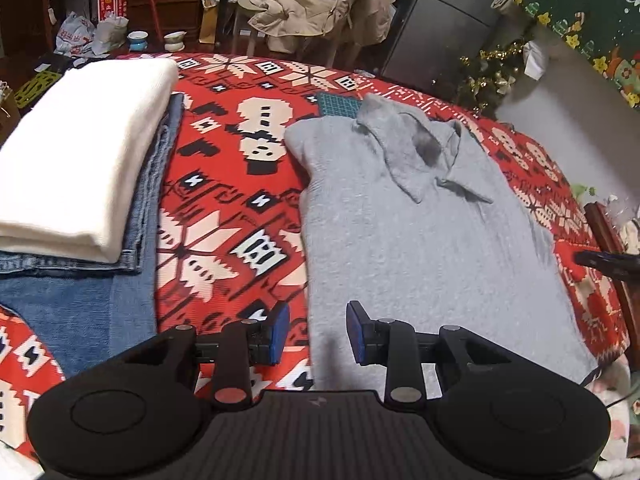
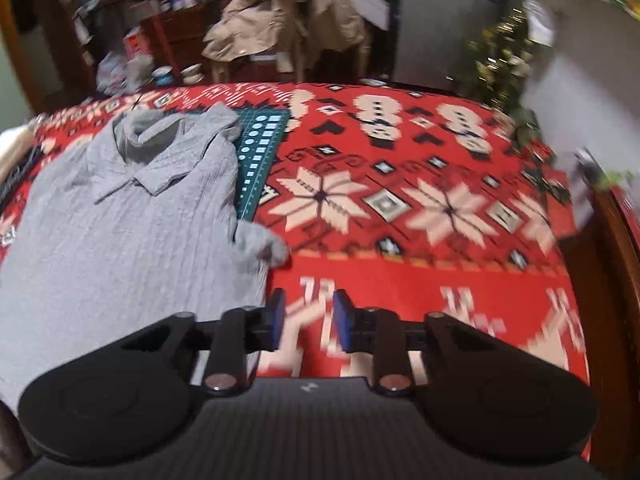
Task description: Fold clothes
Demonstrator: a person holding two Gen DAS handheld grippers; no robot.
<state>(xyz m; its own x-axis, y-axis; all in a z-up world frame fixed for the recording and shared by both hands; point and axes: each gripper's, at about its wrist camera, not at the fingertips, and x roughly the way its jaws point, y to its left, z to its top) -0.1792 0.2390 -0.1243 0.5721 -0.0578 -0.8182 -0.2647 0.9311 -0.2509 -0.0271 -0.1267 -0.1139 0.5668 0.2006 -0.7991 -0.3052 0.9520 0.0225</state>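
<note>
A grey collared shirt (image 1: 420, 240) lies flat on the red patterned cloth (image 1: 224, 200), collar at the far end and sides folded in. My left gripper (image 1: 318, 332) hovers open over the shirt's near left edge; nothing is pinched between its blue pads. In the right wrist view the shirt (image 2: 120, 240) fills the left side, with a sleeve end poking out to its right. My right gripper (image 2: 309, 320) stands open above the red cloth (image 2: 400, 208), just right of the shirt's edge, and holds nothing.
At the left lies a stack: a folded white garment (image 1: 80, 152) on top of folded jeans (image 1: 80, 308). A green cutting mat (image 2: 260, 152) peeks out beyond the shirt. A wooden edge (image 2: 612, 280) borders the right. A beige coat (image 1: 320, 4) hangs on a chair behind.
</note>
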